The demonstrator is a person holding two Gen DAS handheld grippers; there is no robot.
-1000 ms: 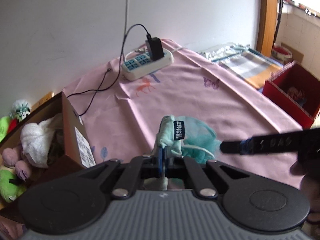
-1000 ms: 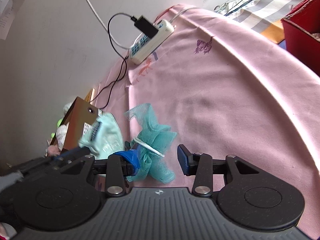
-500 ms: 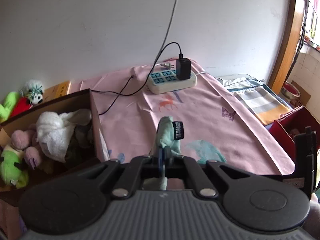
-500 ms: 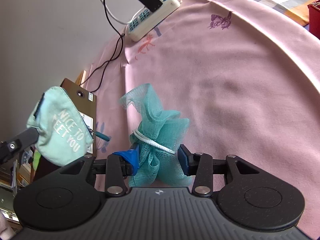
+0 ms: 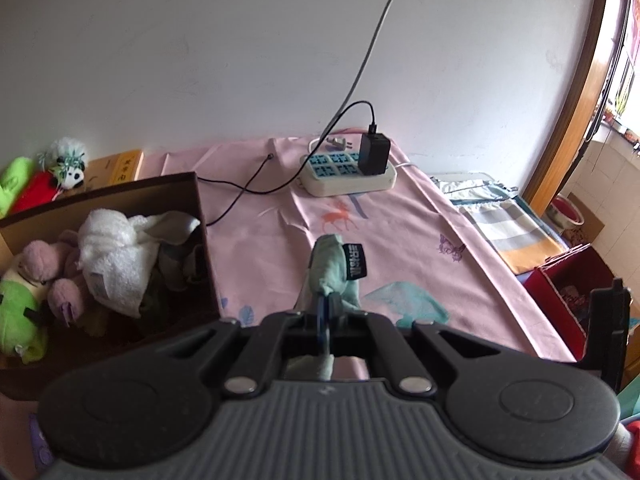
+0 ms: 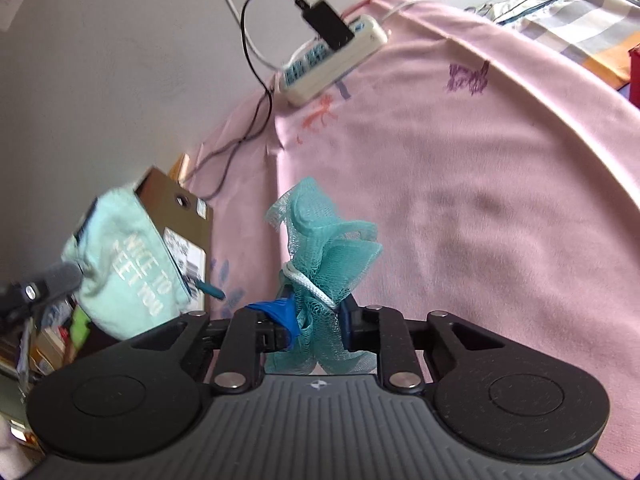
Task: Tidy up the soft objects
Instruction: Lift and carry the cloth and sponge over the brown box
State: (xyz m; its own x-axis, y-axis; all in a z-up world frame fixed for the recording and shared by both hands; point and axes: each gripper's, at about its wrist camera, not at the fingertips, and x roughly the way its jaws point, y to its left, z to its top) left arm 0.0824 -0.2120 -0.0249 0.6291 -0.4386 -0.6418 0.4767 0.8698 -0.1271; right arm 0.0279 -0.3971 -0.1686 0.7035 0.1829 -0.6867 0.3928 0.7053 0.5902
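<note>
My left gripper (image 5: 324, 314) is shut on a mint-green pouch (image 5: 330, 270) with a black tag, held up above the pink cloth (image 5: 400, 240). In the right wrist view the same pouch (image 6: 128, 276), lettered "NICE TO MEET YOU", hangs in front of the brown cardboard box (image 6: 176, 208). My right gripper (image 6: 316, 316) is closing its jaws on a teal mesh bath sponge (image 6: 324, 264) tied with white cord; the blue pads press it from both sides. The sponge (image 5: 404, 304) shows partly behind the left gripper's fingers.
The open cardboard box (image 5: 200, 216) at left holds a white towel (image 5: 112, 248) and plush toys (image 5: 24, 304). A power strip (image 5: 348, 178) with a black charger and cables lies at the back. A red box (image 5: 560, 284) and striped folded cloth (image 5: 508, 232) sit right.
The left gripper rose with the pouch and swung left toward the cardboard box. The right gripper's jaws closed from wide apart onto the mesh sponge.
</note>
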